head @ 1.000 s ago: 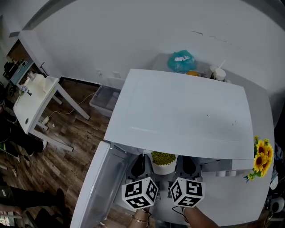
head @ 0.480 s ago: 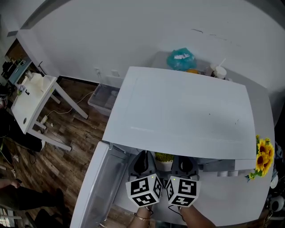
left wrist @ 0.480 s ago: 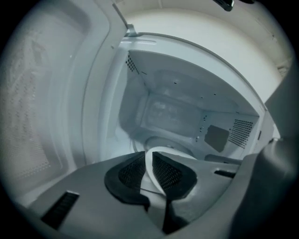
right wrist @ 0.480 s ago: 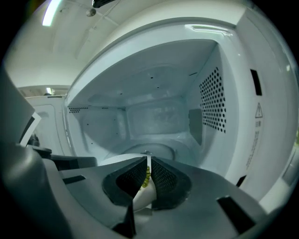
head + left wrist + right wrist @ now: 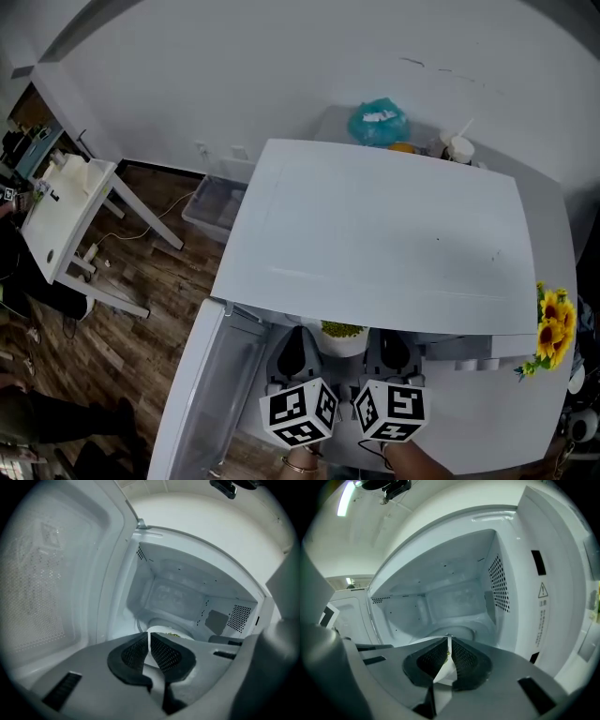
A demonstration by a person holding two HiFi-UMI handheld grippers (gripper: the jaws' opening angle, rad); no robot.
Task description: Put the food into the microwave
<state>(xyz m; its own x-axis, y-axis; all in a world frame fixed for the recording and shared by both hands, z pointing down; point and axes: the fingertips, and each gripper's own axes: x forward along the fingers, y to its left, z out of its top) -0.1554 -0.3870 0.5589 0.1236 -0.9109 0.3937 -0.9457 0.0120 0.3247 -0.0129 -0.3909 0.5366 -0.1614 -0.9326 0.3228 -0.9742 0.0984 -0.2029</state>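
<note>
A white bowl (image 5: 343,339) of green food sits at the mouth of the open white microwave (image 5: 375,234), half hidden under its top edge. My left gripper (image 5: 298,345) holds the bowl's left rim. Its jaws are closing, and in the left gripper view (image 5: 149,641) the thin white rim (image 5: 161,631) is pinched between the pads. My right gripper (image 5: 389,345) grips the right rim; in the right gripper view (image 5: 449,651) the bowl's wall (image 5: 444,673) runs between its shut pads. The cavity (image 5: 454,597) and turntable (image 5: 461,631) lie straight ahead.
The microwave door (image 5: 211,394) hangs open to the left. Behind the microwave stand a teal bag (image 5: 379,122) and a cup (image 5: 459,150). Sunflowers (image 5: 553,328) are at the right. A white table (image 5: 70,216) and a plastic bin (image 5: 214,208) stand on the wood floor.
Half a second ago both grippers and the bowl sat slightly deeper under the microwave's top edge. Now they show a little further out, much as one second ago.
</note>
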